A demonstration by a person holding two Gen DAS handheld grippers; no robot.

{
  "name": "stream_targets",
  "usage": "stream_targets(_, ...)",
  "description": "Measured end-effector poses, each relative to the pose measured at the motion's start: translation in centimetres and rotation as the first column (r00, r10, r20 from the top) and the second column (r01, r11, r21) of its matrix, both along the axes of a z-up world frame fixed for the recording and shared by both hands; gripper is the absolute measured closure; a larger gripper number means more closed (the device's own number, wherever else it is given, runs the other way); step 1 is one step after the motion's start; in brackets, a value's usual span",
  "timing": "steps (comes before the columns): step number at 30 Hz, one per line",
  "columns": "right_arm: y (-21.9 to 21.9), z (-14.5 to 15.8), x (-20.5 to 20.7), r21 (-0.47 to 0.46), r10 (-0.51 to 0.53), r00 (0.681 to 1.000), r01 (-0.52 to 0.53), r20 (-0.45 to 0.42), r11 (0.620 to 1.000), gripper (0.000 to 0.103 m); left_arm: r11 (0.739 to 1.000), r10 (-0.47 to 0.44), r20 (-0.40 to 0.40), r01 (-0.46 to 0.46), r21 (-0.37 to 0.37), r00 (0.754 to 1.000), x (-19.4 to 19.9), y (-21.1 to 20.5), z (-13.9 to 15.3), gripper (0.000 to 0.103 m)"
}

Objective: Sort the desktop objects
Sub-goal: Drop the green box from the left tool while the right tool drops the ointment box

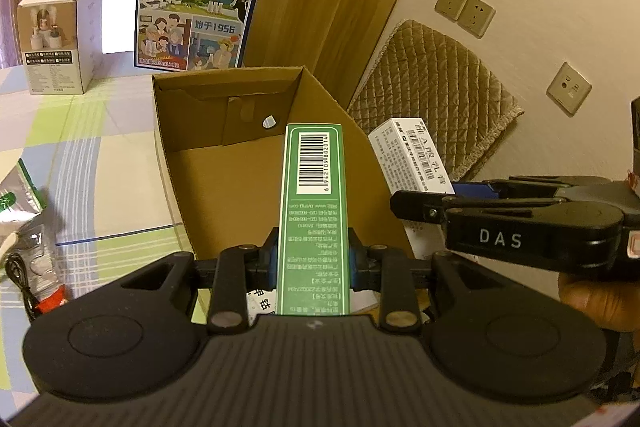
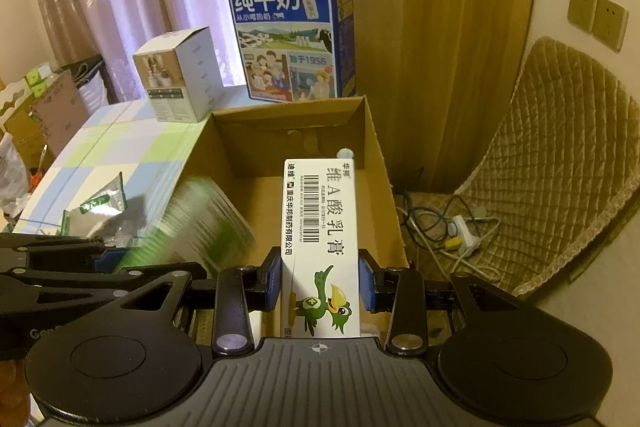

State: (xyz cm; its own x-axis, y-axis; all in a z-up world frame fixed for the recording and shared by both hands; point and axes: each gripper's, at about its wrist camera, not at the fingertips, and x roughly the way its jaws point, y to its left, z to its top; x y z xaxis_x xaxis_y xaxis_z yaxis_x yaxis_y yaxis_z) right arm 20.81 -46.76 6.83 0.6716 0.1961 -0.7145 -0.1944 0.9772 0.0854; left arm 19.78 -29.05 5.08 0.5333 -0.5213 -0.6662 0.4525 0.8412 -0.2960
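Observation:
My left gripper [image 1: 313, 263] is shut on a long green box [image 1: 314, 187] with a barcode and holds it over the open cardboard box [image 1: 224, 183]. My right gripper [image 2: 320, 281] is shut on a white medicine box [image 2: 320, 227] with a green bird, also over the cardboard box [image 2: 288, 143]. In the left wrist view the right gripper [image 1: 416, 205] comes in from the right with the white box [image 1: 408, 151]. In the right wrist view the green box [image 2: 200, 223] is blurred at the left. The cardboard box looks empty inside.
A blue milk carton case [image 1: 200, 3] and a small white product box [image 1: 58, 39] stand behind on the checked tablecloth [image 1: 80, 163]. A foil pouch [image 2: 100, 211] and a black cable [image 1: 20, 279] lie at the left. A quilted chair [image 2: 560, 167] and floor cables [image 2: 452, 223] are at the right.

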Motion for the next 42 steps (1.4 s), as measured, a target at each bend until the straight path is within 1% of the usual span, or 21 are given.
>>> stream_targets(3,0.0,-0.3,0.3,-0.001,-0.002,1.000,0.002,-0.005,1.000,0.068,1.000,0.008,-0.009,-0.008,-0.015,1.000,0.6,0.1,-0.4,0.078)
stream_targets(7,0.3,-0.8,0.5,-0.003,0.003,1.000,-0.003,-0.013,1.000,0.068,1.000,0.022,0.003,-0.022,-0.016,1.000,0.6,1.0,-0.4,0.078)
stream_targets(17,2.0,-1.0,0.9,0.004,0.009,1.000,-0.009,-0.011,1.000,0.067,0.998,0.055,0.011,-0.055,-0.039,0.998,-0.5,3.8,-0.2,0.078)
stream_targets(18,2.0,-0.9,0.9,0.020,0.007,1.000,-0.007,-0.005,1.000,0.065,0.997,0.059,0.012,-0.058,-0.040,0.998,-0.6,3.9,-0.2,0.078)
stream_targets(19,2.0,-0.9,1.0,0.039,0.008,1.000,-0.008,-0.003,0.999,0.060,0.997,0.060,0.012,-0.060,-0.044,0.998,-0.7,4.1,-0.2,0.077)
stream_targets(20,1.9,-0.8,1.1,0.051,0.004,1.000,-0.004,-0.002,0.999,0.049,0.997,0.061,0.011,-0.060,-0.046,0.998,-0.8,4.2,-0.2,0.077)
stream_targets(21,1.9,-0.6,0.9,0.052,-0.001,1.000,0.001,0.006,0.999,0.044,0.997,0.062,0.010,-0.062,-0.046,0.998,-0.9,4.4,-0.2,0.076)
stream_targets(23,2.0,-0.4,0.6,0.040,-0.006,1.000,0.005,0.018,0.999,0.043,0.997,0.066,0.009,-0.066,-0.049,0.998,-1.1,4.7,-0.2,0.075)
stream_targets(26,1.9,0.0,0.0,0.051,-0.015,1.000,0.014,0.022,0.999,0.042,0.996,0.071,0.005,-0.071,-0.049,0.997,-1.4,5.3,-0.4,0.074)
stream_targets(28,1.9,0.1,-0.6,0.051,-0.020,1.000,0.019,0.022,0.999,0.042,0.996,0.078,0.002,-0.078,-0.048,0.997,-1.7,5.7,-0.6,0.071)
stream_targets(34,2.7,0.3,-3.2,0.050,-0.023,1.000,0.023,0.017,0.998,0.039,0.994,0.101,-0.010,-0.101,-0.046,0.995,-3.0,7.2,-0.9,0.070)
stream_targets(40,4.6,0.4,-6.2,0.042,-0.010,1.000,0.009,0.015,0.999,0.032,0.992,0.118,-0.002,-0.118,-0.038,0.993,-4.8,8.8,-0.4,0.065)
stream_targets(42,5.3,0.3,-7.2,0.039,-0.005,1.000,0.004,0.015,0.999,0.029,0.992,0.127,0.005,-0.126,-0.028,0.992,-5.5,9.4,-0.2,0.063)
